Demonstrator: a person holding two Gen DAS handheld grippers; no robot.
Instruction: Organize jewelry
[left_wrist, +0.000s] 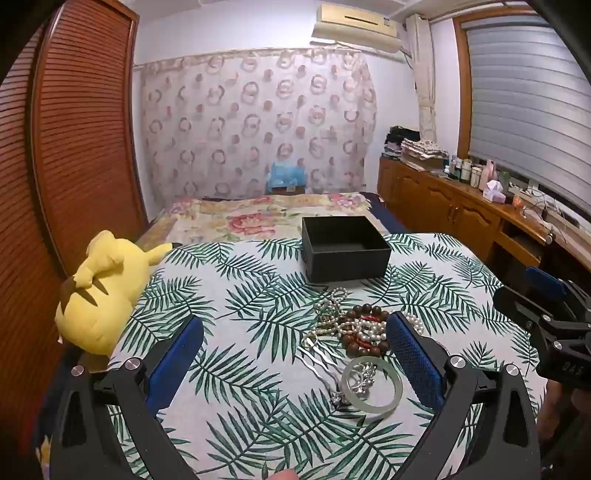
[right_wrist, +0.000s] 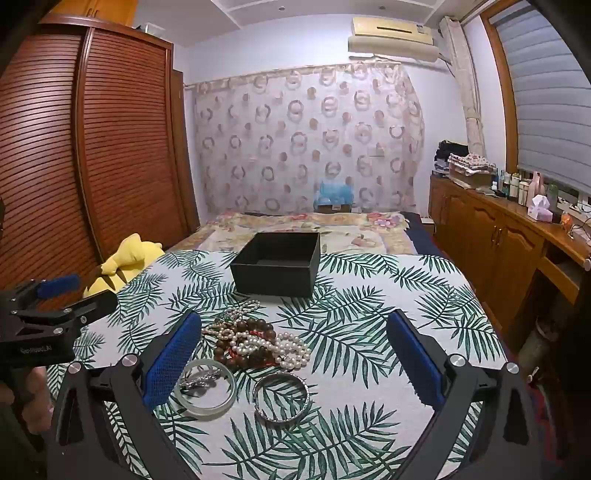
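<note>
A heap of jewelry lies on the palm-leaf cloth (left_wrist: 236, 295). In it are a brown bead bracelet (left_wrist: 369, 314), pearl strands (right_wrist: 291, 350), a pale jade bangle (left_wrist: 371, 387) with a silver brooch (left_wrist: 360, 376) inside it, a silver hairpin (left_wrist: 317, 365) and a silver bangle (right_wrist: 280, 397). Behind the heap stands an open, empty black box (left_wrist: 345, 247). My left gripper (left_wrist: 295, 319) hovers open just short of the heap, its right pad beside the beads. My right gripper (right_wrist: 295, 314) is open too, with the pearls and silver bangle between its fingers, untouched.
A yellow plush toy (left_wrist: 103, 291) sits at the cloth's left edge. Beyond the box lies a floral bedspread (left_wrist: 251, 218). A wooden wardrobe (left_wrist: 81, 129) is on the left, a cluttered wooden sideboard (left_wrist: 461, 206) on the right. Each gripper shows at the edge of the other's view.
</note>
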